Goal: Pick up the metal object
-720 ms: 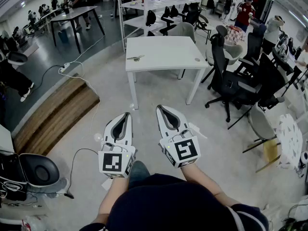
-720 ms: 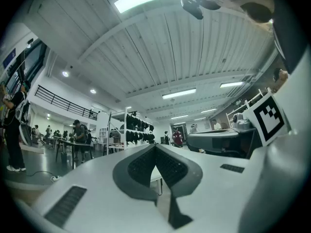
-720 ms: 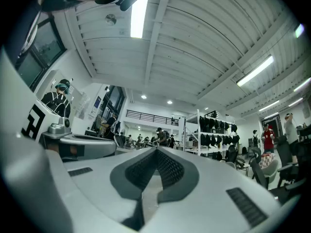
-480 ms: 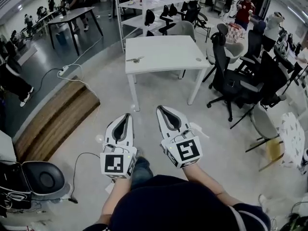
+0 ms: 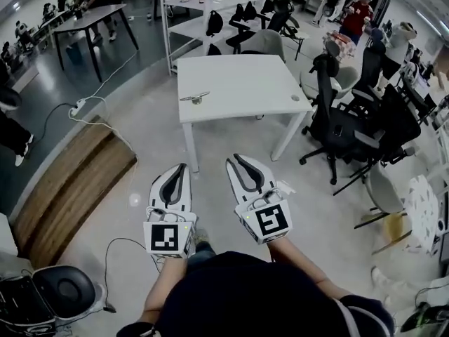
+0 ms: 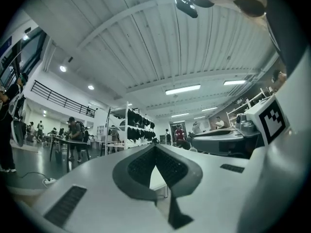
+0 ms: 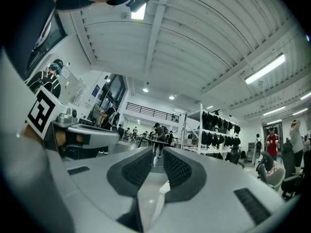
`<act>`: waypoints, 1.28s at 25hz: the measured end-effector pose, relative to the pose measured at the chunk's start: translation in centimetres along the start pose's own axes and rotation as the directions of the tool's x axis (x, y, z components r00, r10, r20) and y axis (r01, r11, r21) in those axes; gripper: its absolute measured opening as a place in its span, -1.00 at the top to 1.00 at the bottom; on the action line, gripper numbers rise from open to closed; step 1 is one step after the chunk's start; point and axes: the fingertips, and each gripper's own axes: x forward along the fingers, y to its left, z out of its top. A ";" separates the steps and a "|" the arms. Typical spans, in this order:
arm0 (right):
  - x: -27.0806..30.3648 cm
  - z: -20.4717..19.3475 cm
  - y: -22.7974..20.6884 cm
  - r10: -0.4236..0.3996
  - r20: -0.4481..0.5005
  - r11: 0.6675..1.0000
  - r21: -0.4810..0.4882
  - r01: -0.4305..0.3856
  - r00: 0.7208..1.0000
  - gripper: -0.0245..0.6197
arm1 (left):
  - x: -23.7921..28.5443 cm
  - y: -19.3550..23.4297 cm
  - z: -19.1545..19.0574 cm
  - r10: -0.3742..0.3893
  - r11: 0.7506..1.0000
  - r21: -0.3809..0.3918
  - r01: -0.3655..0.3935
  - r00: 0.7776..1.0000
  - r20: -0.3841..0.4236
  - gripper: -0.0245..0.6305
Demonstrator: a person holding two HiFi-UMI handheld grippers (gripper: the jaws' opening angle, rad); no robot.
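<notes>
Nearest to me are my 2 tongs, both held low in front of my body over bare floor. My left gripper (image 5: 184, 166) has its pads pressed tip to tip with nothing caught in them. My right gripper (image 5: 231, 162) sits just beside it with a narrow slit between its pads, and nothing stands in that slit either. Both point forward towards the white table (image 5: 242, 83), and neither touches anything.

A thin cable (image 5: 112, 248) lies across the floor at my lower left, and a wooden step (image 5: 66, 188) runs along that side. The table stands ahead of me, well apart from the tongs, with its near leg closest.

The metal object (image 5: 195, 97) lies on the tabletop close to the near left edge. It looks like a small flat piece with a thin arm, but it is too small here to say more. A small dark spot near the right edge is the only other thing I can make out up there. Black office chairs (image 5: 335, 121) crowd the table's right side, and a shelf rack (image 5: 210, 9) stands behind it.

I judge the task barely begun. Nothing is picked up, and the approach to the table comes first. After that I must bring 1 gripper over the near left edge, open it, close on the piece and lift.
</notes>
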 end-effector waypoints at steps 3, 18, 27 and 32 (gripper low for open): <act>5.8 -0.6 -1.1 -0.017 -0.020 1.000 0.007 0.017 1.000 0.51 | 4.2 4.5 -0.6 -0.026 1.000 -0.008 0.026 1.000 -0.010 0.85; 19.6 -6.1 -4.2 -0.113 -0.122 0.993 0.030 0.118 0.986 0.44 | 15.7 14.3 -5.6 -0.137 0.990 -0.049 0.135 0.990 -0.034 0.85; 27.1 -10.5 -9.1 -0.062 -0.149 0.997 0.027 0.067 0.987 0.44 | 22.8 16.6 -8.8 -0.106 0.993 -0.057 0.103 0.993 -0.054 0.85; 34.0 -12.8 -13.8 0.009 -0.151 0.999 -0.031 -0.014 0.988 0.44 | 30.3 18.4 -9.9 -0.064 0.997 -0.035 0.062 0.996 -0.056 0.85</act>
